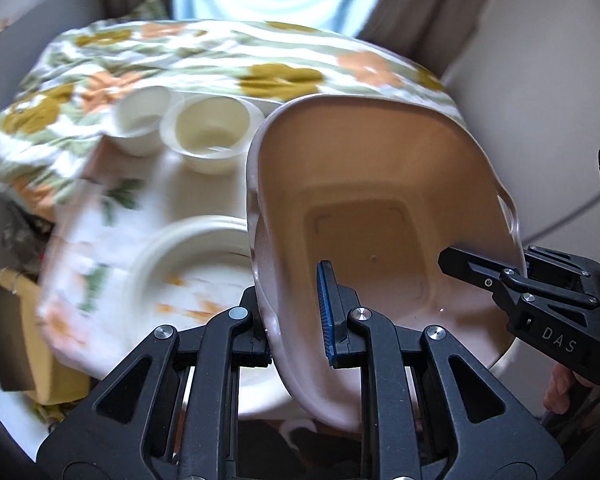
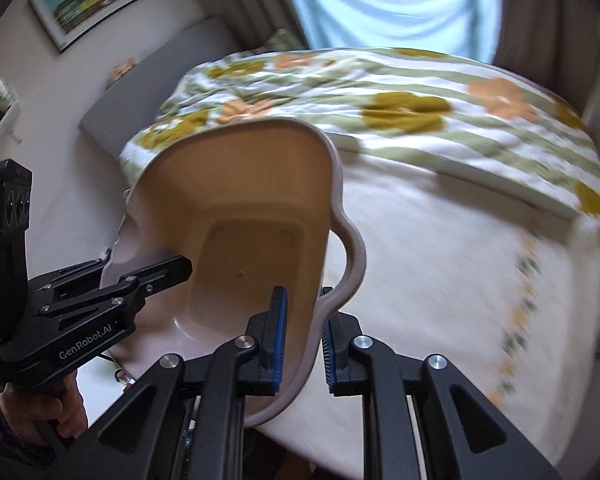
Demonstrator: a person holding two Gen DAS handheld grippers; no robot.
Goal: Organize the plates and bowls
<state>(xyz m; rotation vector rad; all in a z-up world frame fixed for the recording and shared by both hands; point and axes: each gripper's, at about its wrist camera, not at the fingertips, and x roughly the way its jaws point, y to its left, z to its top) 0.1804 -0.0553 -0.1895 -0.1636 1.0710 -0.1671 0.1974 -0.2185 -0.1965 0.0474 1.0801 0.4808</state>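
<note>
Left gripper [image 1: 300, 316]: one; fingers narrowed onto the left rim of the basin, one blue pad [image 1: 326, 312] inside the wall, the other outside it.
Right gripper [image 2: 303, 332]: one; fingers narrowed the same way on the opposite rim, wall pinched between the two blue pads [image 2: 278, 336].
Basin [image 1: 372, 200]: one, pale pinkish plastic with a wavy rim and a handle slot; held between both grippers, tilted with its empty inside facing the cameras.
Hands: the left hand [image 2: 40, 408] grips its tool's handle at the lower left of the right wrist view; only fingertips of the right hand [image 1: 558, 392] show.
Plate [image 1: 188, 264]: one white plate, just left of the left fingers, lying on the cloth, blurred.
Bowls: two, side by side beyond the plate; a white bowl [image 1: 142, 120] left, a cream bowl [image 1: 212, 132] right.
Cloth [image 2: 440, 248]: one floral covering under everything, cream near the fingers.
Curtains [image 2: 384, 0]: farthest, a bright window between them.
</note>
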